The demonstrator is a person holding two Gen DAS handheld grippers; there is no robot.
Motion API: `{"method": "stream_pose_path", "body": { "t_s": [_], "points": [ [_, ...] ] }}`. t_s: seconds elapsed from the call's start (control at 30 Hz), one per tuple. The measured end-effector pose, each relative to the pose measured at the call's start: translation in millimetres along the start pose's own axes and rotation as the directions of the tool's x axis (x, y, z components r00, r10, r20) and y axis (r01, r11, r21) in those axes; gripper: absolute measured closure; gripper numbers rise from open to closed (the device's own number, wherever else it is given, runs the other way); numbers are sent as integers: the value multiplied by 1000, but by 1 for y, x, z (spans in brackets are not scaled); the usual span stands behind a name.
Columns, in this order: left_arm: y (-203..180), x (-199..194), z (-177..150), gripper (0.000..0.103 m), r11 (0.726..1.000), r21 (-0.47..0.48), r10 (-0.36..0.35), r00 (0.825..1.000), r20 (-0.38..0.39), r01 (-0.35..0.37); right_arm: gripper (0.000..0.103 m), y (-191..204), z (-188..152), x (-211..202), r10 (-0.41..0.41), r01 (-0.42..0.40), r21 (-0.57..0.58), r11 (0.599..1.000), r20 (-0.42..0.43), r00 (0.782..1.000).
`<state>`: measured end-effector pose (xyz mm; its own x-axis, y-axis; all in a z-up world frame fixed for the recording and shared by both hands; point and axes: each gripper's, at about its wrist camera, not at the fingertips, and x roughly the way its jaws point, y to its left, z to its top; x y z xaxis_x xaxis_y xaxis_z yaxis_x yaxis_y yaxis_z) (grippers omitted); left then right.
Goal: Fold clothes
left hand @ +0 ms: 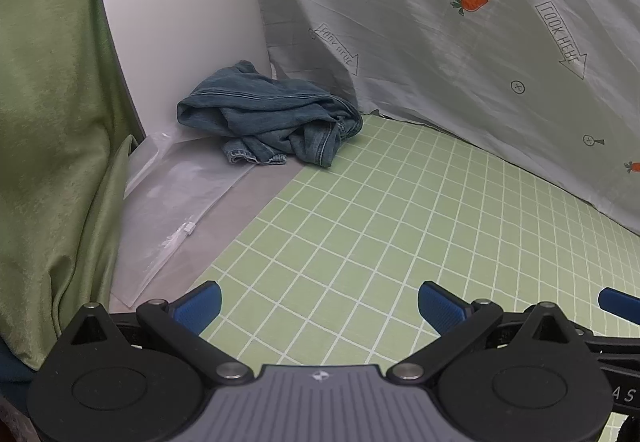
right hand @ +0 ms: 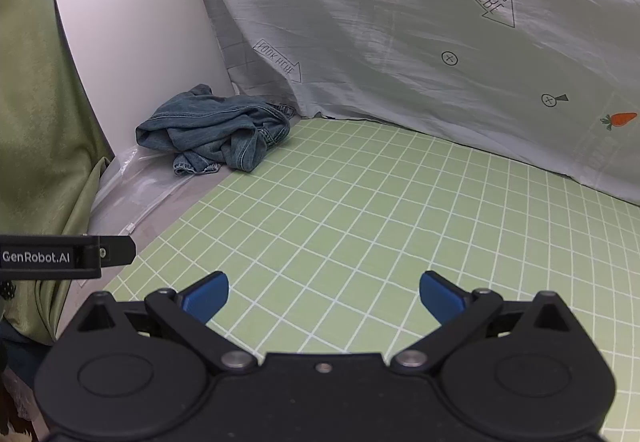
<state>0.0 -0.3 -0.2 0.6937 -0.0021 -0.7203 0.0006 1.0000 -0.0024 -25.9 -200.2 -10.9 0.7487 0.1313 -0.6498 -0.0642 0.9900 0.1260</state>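
A crumpled pair of blue denim jeans (left hand: 272, 118) lies in a heap at the far left corner of the green checked cloth (left hand: 400, 226), partly on a clear plastic bag. In the right wrist view the jeans (right hand: 216, 130) sit far ahead and to the left. My left gripper (left hand: 320, 306) hovers open over the near part of the cloth, nothing between its blue pads. My right gripper (right hand: 324, 298) is likewise open and holds nothing, well short of the jeans. A blue fingertip (left hand: 616, 304) of the right gripper shows at the right edge of the left wrist view.
A grey sheet (left hand: 460, 42) printed with carrots and arrows hangs along the back. A white panel (left hand: 176, 22) stands at the far left corner, a green curtain (left hand: 52, 122) beside it. A clear zip bag (left hand: 176, 202) lies along the cloth's left edge. The left gripper's body (right hand: 60, 256) shows at left.
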Motion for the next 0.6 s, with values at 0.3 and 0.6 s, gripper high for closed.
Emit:
{"method": "stream_pose_path", "body": {
  "t_s": [0.3, 0.6],
  "points": [
    [-3, 2, -2, 0, 1000, -3, 2, 1000, -6, -2, 0, -1, -3, 1, -6, 6, 5, 1000, 1, 1000],
    [-6, 3, -3, 0, 1000, -4, 4, 1000, -13, -4, 0, 2, -2, 3, -11, 11, 5, 1000, 1, 1000]
  ]
}}
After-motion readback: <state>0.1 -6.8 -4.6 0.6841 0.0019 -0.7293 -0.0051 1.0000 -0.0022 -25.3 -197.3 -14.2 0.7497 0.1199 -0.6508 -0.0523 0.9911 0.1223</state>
